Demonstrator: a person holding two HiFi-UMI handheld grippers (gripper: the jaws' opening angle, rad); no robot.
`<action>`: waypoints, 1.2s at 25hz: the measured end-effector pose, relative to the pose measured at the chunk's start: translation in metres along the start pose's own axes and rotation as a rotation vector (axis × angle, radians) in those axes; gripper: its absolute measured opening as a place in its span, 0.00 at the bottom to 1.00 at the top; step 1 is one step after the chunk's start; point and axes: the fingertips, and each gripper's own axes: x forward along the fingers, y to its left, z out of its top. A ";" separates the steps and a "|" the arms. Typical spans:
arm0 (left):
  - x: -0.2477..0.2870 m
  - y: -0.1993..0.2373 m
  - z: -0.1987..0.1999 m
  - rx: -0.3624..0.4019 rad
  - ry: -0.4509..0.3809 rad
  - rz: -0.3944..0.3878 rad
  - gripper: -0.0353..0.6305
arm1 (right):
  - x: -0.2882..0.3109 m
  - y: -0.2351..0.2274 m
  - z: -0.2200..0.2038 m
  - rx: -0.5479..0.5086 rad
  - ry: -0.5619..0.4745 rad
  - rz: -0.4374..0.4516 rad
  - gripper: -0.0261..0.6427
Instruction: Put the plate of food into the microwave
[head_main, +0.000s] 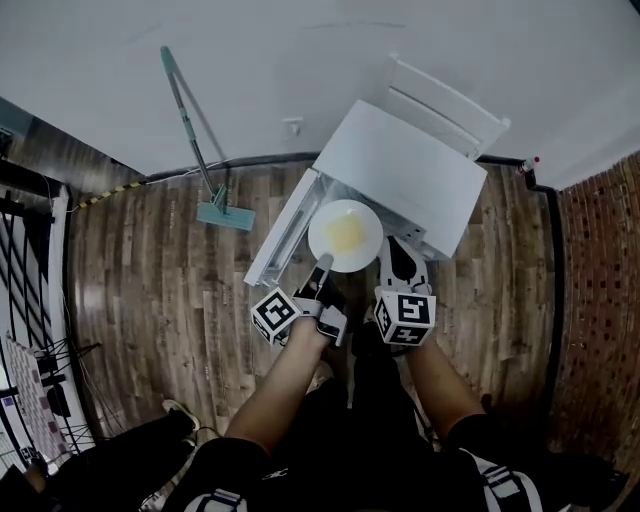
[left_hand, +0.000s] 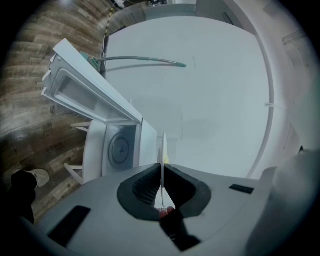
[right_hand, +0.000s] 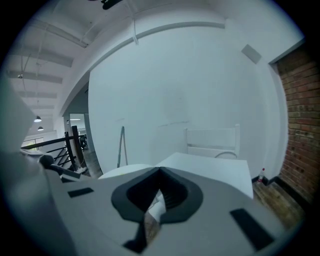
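Wood floor (head_main: 180, 300) runs up to a bare white wall (head_main: 300, 60), with a mop (head_main: 200, 150) leaning on the wall and a white chair (head_main: 440, 100) behind the microwave (head_main: 400, 175). The microwave's door (head_main: 285, 235) stands swung out to the left, so the cavity is open to the person.

The plate (head_main: 345, 235), white with a pale yellow heap of food (head_main: 345, 232) in its middle, hangs level at the mouth of the cavity, just in front of the microwave's top edge in the head view. The left gripper (head_main: 322, 268) has it by the near rim: in the left gripper view the rim shows edge-on as a thin white line pinched between the two pads. The right gripper (head_main: 400, 262) sits just beside the plate's right rim. In its own view the jaws stand a narrow slit apart with floor showing through, and the plate lies off to their left, so I judge it holds nothing.

Opening the door is done, and the plate is lifted and brought to the opening. Sliding it in and setting it on the turntable (left_hand: 120, 150), which shows bare inside the cavity, is left to do, then letting go of the rim.

No brand, label or writing can be read anywhere. The cubes on the grippers carry only black-and-white square markers.
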 end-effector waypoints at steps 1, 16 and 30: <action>-0.003 0.014 0.000 0.005 0.008 0.003 0.07 | -0.002 0.002 -0.014 0.000 -0.007 -0.009 0.05; 0.105 0.196 0.008 0.071 0.128 -0.057 0.07 | 0.070 -0.044 -0.186 0.034 -0.136 -0.152 0.05; 0.188 0.234 0.010 0.251 0.226 -0.130 0.08 | 0.093 -0.072 -0.244 0.062 -0.343 -0.196 0.05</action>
